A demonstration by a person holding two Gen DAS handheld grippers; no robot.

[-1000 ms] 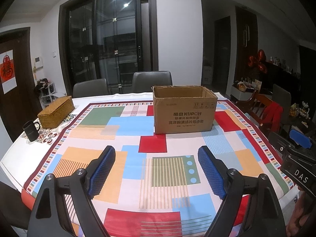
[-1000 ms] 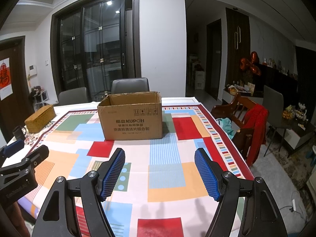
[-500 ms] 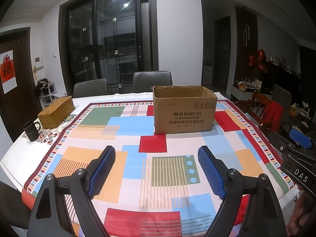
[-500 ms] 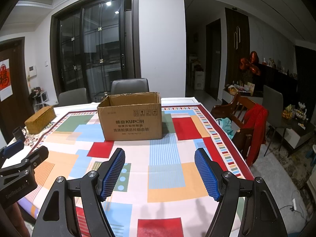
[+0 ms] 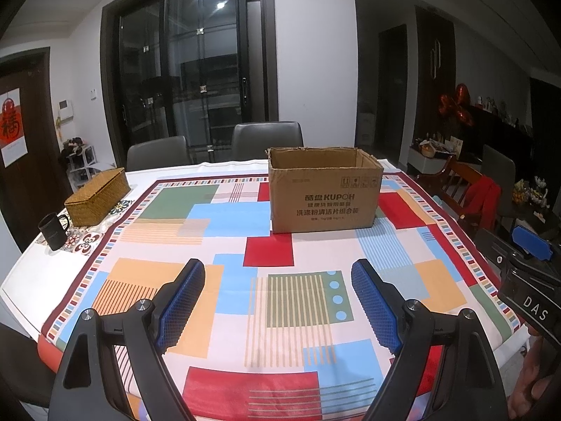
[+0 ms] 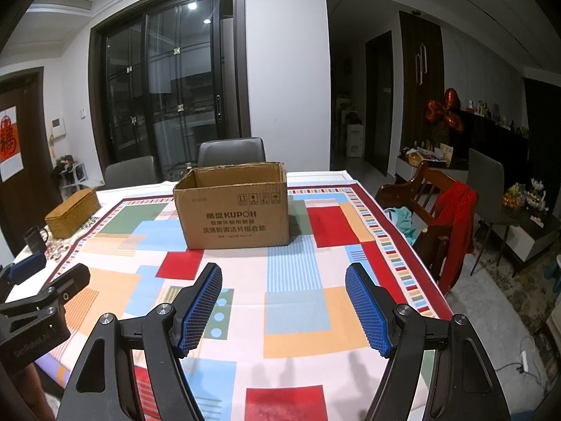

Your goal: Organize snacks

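An open brown cardboard box (image 5: 324,191) (image 6: 233,208) stands upright on the table's far half, its inside hidden from here. No snacks show in either view. My left gripper (image 5: 277,275) hovers open over the near part of the patterned tablecloth (image 5: 228,280), nothing between its blue pads. My right gripper (image 6: 283,279) is open too, also empty, well short of the box. Each gripper's body shows at the edge of the other's view.
A woven basket (image 5: 97,200) (image 6: 73,213) and a black mug (image 5: 53,231) sit at the table's far left. Grey chairs (image 5: 267,139) stand behind the table. A wooden chair with a red garment (image 6: 452,217) stands at the right side.
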